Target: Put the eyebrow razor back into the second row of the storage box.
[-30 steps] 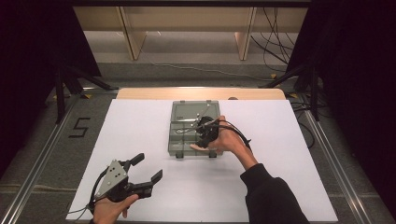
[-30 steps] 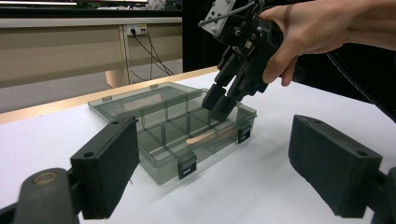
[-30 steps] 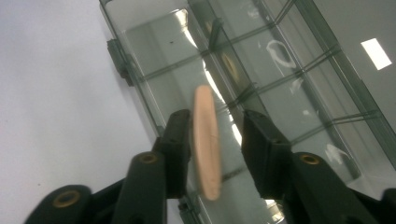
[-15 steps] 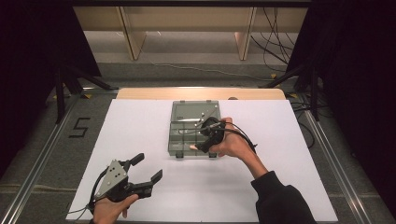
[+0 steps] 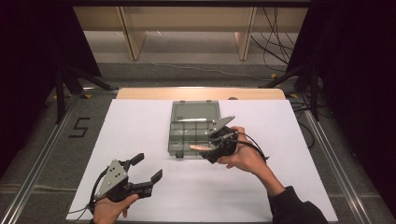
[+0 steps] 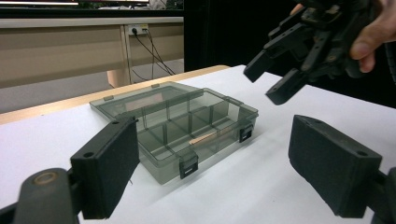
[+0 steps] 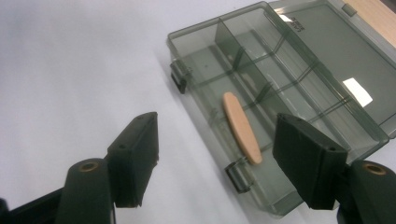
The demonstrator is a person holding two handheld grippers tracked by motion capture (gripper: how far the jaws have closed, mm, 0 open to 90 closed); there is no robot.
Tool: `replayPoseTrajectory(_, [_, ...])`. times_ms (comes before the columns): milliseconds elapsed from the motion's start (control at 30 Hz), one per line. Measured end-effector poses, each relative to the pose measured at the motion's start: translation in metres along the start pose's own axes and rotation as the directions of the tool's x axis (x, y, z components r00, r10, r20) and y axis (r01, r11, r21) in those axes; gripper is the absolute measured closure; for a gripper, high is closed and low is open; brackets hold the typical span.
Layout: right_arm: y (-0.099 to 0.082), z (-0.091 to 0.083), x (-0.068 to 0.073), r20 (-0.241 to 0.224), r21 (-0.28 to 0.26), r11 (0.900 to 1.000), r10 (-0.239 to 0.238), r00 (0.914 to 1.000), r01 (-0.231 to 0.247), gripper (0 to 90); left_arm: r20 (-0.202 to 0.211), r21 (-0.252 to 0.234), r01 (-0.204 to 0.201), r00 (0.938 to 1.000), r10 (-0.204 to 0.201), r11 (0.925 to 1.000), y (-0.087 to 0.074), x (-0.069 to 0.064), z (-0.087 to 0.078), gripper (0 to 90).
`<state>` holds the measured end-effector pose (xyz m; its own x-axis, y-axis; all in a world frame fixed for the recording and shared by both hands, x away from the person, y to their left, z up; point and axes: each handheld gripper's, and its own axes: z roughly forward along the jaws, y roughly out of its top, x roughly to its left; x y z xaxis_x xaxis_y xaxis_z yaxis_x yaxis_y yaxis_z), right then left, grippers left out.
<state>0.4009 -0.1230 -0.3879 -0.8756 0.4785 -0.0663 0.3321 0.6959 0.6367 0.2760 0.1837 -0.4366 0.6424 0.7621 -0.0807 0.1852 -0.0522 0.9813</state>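
A smoky clear compartment box (image 5: 173, 140) stands mid-table with its lid (image 5: 195, 111) laid open toward the far side. A flat tan wooden stick (image 5: 198, 147) lies in a front compartment (image 7: 240, 127) (image 6: 203, 138). My right gripper (image 5: 210, 147) hovers just above the box's front right corner. It is open and its jaws have just been opening, with nothing between them (image 7: 215, 158). At the table's front left my left gripper (image 5: 148, 167) is held open and empty, pointing at the box (image 6: 219, 172). From there I see the right gripper (image 6: 268, 84) above the box (image 6: 219, 128).
The white table top (image 5: 289, 177) spreads wide around the box. A wooden strip (image 5: 140, 93) runs along its far edge. Beyond it stand pale shelf legs (image 5: 130, 37), with cables (image 5: 275, 28) on the floor. Metal rails (image 5: 322, 149) flank the table.
My right gripper has pulled back from over the box toward its front right and lifted a little, and its jaws have widened. The stick lies in the box. My left gripper has stayed put.
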Motion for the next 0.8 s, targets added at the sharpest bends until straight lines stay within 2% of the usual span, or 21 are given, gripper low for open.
replayPoseTrajectory(200, [-0.015,-0.010,0.009,0.014,-0.051,0.9986,0.015,0.9998,-0.015,31.2,-0.001,-0.004,-0.002,1.0000,0.002,1.0000,0.000,0.000,-0.001,16.1])
replayPoseTrajectory(300, [-0.019,-0.014,0.009,0.019,-0.075,0.9971,0.013,0.9997,-0.012,31.2,-0.001,-0.005,0.003,1.0000,-0.003,1.0000,0.000,0.001,0.000,16.1])
replayPoseTrajectory(567, [-0.037,-0.023,0.003,0.021,-0.114,0.9918,0.059,0.9980,-0.056,30.9,0.006,-0.013,0.004,1.0000,-0.004,0.9999,0.000,0.000,0.002,16.1])
replayPoseTrajectory(700, [-0.043,-0.027,0.001,0.039,-0.138,0.9884,0.070,0.9968,-0.064,30.2,0.002,-0.001,-0.002,1.0000,0.002,1.0000,0.000,-0.001,0.001,16.1])
replayPoseTrajectory(733, [-0.044,-0.028,0.001,0.027,-0.147,0.9865,0.077,0.9967,-0.073,30.0,0.001,-0.004,0.002,1.0000,-0.002,1.0000,0.000,-0.001,0.001,16.1])
replayPoseTrajectory(800, [-0.046,-0.030,0.000,0.035,-0.168,0.9824,0.088,0.9955,-0.081,29.8,-0.001,-0.007,0.002,1.0000,-0.002,1.0000,0.000,0.000,0.001,16.1])
